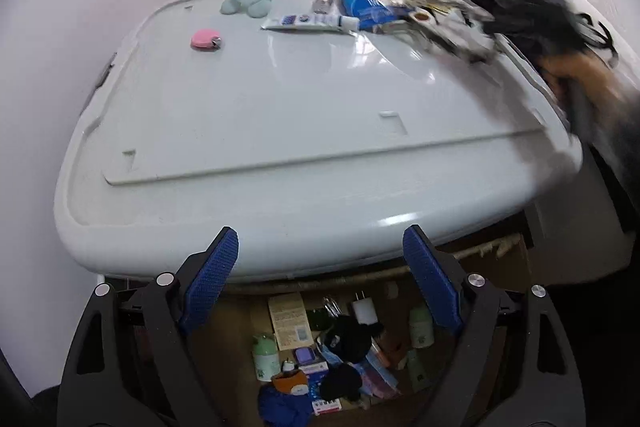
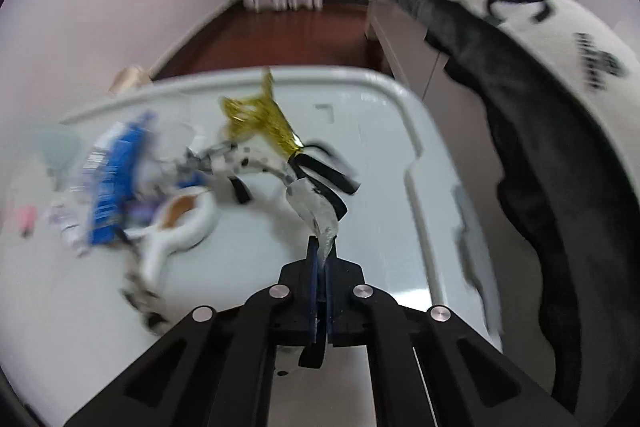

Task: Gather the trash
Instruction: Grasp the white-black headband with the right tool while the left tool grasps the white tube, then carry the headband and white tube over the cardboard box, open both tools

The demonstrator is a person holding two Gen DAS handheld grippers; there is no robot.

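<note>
The right hand-held gripper [image 2: 322, 247] is pinching a clear crinkled wrapper [image 2: 316, 207] between closed jaws, lifting it off the grey desk [image 2: 380, 155]; a gold ribbon [image 2: 260, 119] and black strips seem to be trailing from it (motion blur is hiding whether they are attached). The pick-up step is in hand. The left hand-held gripper [image 1: 320, 267] is hanging wide and empty at the desk's near edge, above a cardboard box [image 1: 496, 263] of oddments on the floor. More clutter is lying at the far side: a blue packet [image 1: 360, 1], a white tube [image 1: 304, 22], a pink case [image 1: 205, 39]. Next, I judge, the wrapper is needing a carry to whatever bin is serving, which neither view is showing.
</note>
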